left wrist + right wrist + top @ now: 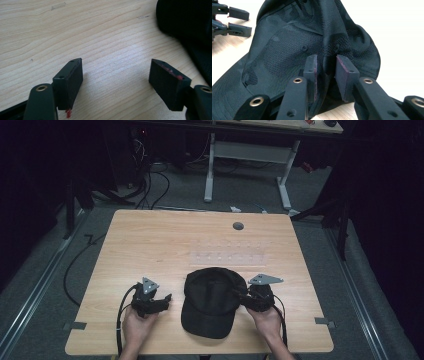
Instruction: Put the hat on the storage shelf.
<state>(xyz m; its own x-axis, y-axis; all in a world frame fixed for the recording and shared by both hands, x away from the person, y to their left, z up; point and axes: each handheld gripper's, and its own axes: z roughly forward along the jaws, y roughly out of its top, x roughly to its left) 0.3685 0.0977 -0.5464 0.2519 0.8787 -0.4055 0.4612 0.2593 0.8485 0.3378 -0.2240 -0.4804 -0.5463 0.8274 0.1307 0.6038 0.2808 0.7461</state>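
Observation:
A black mesh cap (210,300) lies near the table's front edge, brim toward the person. In the right gripper view the cap (287,45) bunches into a raised fold between my right gripper's (326,62) pads, which press on it from both sides. From above, that right gripper (242,296) sits at the cap's right side. My left gripper (167,300) rests low on the wood just left of the cap, its jaws spread wide. In its own view the left gripper (116,75) has only bare table between the jaws, and the cap (185,20) lies ahead to the right. The left gripper (239,21) also appears beyond the cap.
The wooden table (150,245) has a grey grommet hole (238,226) near its far edge and a clear plastic sheet (230,252) just beyond the cap. Tape marks (75,325) sit at the front corners. A white desk frame (250,155) and cables stand on the floor behind.

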